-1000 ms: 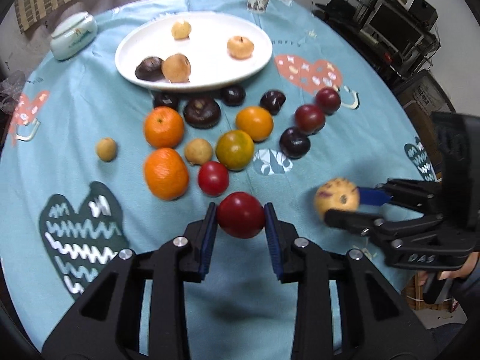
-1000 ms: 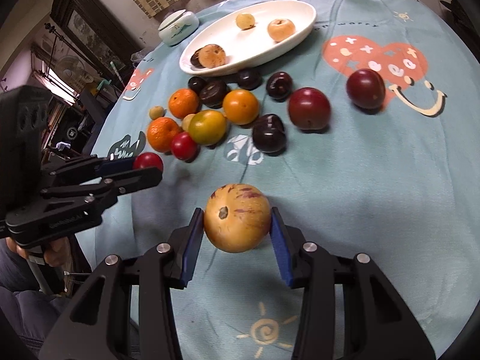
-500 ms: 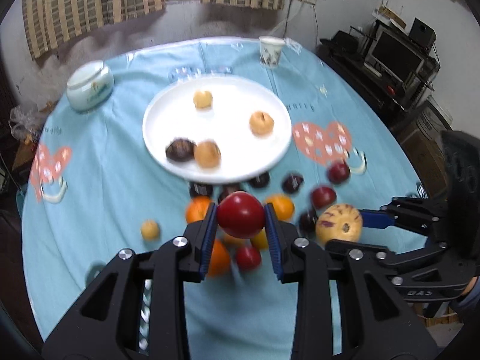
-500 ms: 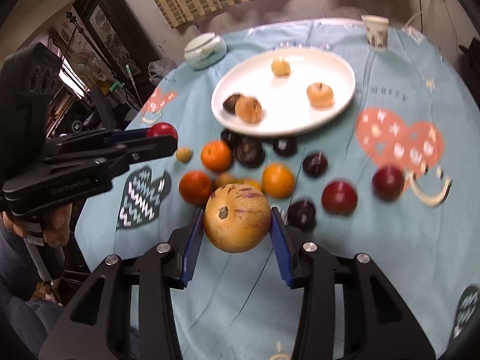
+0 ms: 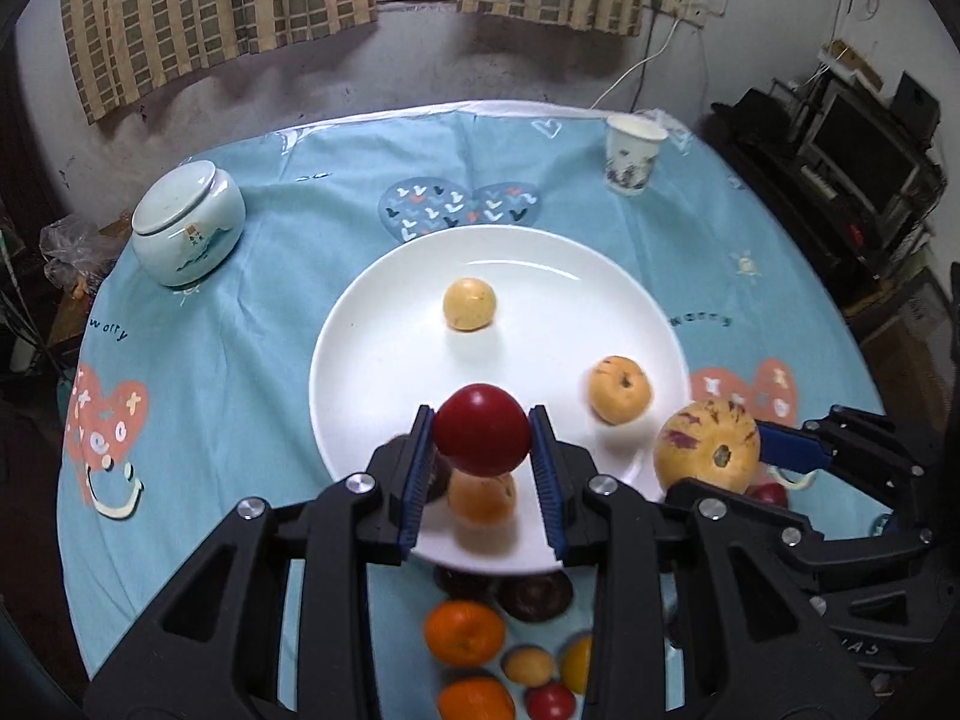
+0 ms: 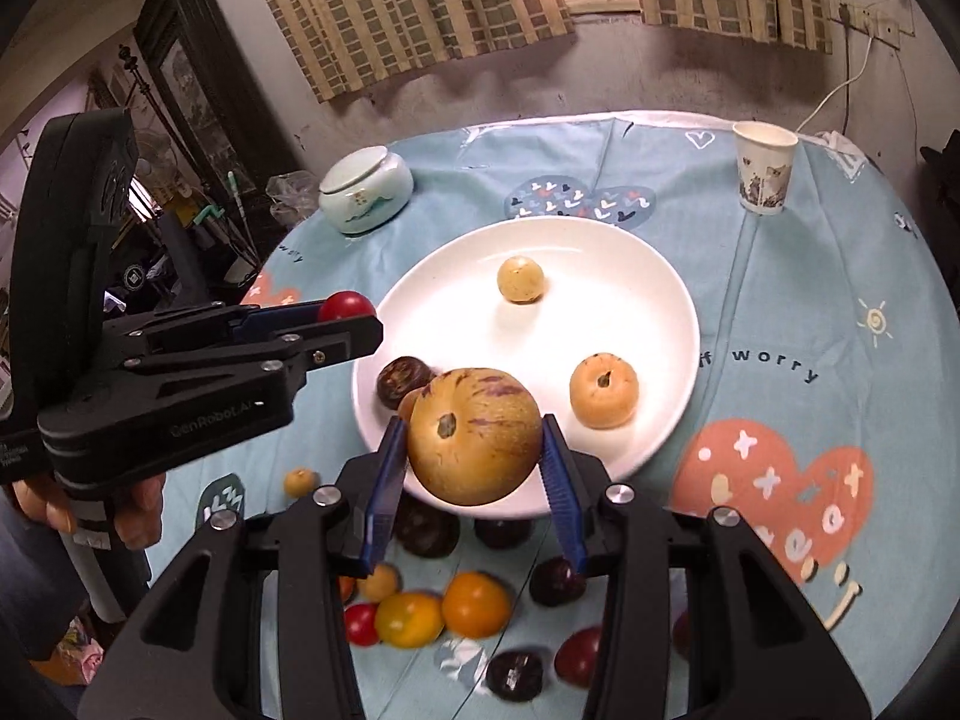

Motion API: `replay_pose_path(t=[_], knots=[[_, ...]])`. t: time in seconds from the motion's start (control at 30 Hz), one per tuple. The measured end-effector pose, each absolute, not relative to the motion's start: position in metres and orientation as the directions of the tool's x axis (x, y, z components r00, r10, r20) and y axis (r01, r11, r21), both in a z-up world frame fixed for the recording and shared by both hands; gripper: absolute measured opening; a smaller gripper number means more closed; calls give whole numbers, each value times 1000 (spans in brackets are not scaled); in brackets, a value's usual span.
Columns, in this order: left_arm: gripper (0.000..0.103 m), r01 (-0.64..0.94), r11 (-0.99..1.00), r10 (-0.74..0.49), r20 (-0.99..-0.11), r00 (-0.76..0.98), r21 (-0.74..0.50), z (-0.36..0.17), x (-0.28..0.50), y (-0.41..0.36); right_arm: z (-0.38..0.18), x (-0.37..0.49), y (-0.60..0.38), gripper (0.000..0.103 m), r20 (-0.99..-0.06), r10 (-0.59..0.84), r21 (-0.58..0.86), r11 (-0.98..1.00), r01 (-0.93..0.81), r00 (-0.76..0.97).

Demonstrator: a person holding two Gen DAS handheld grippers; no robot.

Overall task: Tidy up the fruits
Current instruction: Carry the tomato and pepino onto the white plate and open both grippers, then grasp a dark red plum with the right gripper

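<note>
My left gripper (image 5: 482, 462) is shut on a red tomato (image 5: 482, 437), held above the near part of the white plate (image 5: 384, 360). My right gripper (image 6: 474, 468) is shut on a yellow melon with purple streaks (image 6: 474, 435), over the plate's (image 6: 648, 300) near rim. In the left wrist view the melon (image 5: 707, 445) hangs at the plate's right edge. In the right wrist view the tomato (image 6: 346, 305) shows at the plate's left side. On the plate lie a pale round fruit (image 5: 469, 304), an orange-tan fruit (image 5: 619, 389), another tan one (image 5: 482, 498) and a dark one (image 6: 401, 379).
Loose oranges (image 5: 464, 631), tomatoes (image 6: 362, 624) and dark plums (image 6: 514, 675) lie on the blue cloth in front of the plate. A lidded ceramic jar (image 5: 187, 222) stands at the back left, a paper cup (image 5: 631, 155) at the back right. A hand (image 6: 138, 498) grips the left tool.
Both grippers have risen and travelled forward from the loose fruit to the plate, each still holding its fruit. The plate now fills the middle of both views.
</note>
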State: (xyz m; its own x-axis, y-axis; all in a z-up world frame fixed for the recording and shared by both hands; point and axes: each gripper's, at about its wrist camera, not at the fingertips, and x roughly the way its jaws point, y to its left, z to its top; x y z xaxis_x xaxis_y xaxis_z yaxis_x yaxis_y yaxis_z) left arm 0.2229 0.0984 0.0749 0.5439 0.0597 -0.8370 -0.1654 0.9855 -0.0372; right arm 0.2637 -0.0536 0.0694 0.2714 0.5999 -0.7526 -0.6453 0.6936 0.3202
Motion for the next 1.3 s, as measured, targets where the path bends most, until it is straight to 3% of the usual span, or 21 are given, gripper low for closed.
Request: replay_pose_path(t=[0.3,0.43,0.5,0.57,0.63,0.77,1.0,1.23,1.3], knots=[[32,-217,976,130,-875,467,29,36,257,109,38,299,-21,45,-815,515,243,722,-648,268],[47,-228,973,145,-876,460,42,30,260,111,31,304,-17,46,-838,479,217,735,-643,264],[49,-227,973,147,-875,462,44,30,260,112,34,304,-21,47,-825,498,236,731,-640,265],[57,-234,971,161,-871,464,55,32,259,112,38,303,-24,62,-820,500,231,732,-641,277],[57,-235,971,159,-867,472,51,36,255,111,47,300,-30,62,-809,505,215,732,-647,302],[56,-221,974,162,-840,518,52,56,236,107,55,298,-72,63,-809,483,208,768,-606,335],[63,-151,988,106,-819,564,23,74,183,84,5,275,-167,63,-900,321,168,880,-445,294],[65,-124,992,74,-855,514,11,63,145,69,-24,268,-176,63,-863,456,367,861,-352,216],[67,-135,991,81,-856,511,13,64,135,73,-22,257,-166,63,-865,448,342,857,-386,227]])
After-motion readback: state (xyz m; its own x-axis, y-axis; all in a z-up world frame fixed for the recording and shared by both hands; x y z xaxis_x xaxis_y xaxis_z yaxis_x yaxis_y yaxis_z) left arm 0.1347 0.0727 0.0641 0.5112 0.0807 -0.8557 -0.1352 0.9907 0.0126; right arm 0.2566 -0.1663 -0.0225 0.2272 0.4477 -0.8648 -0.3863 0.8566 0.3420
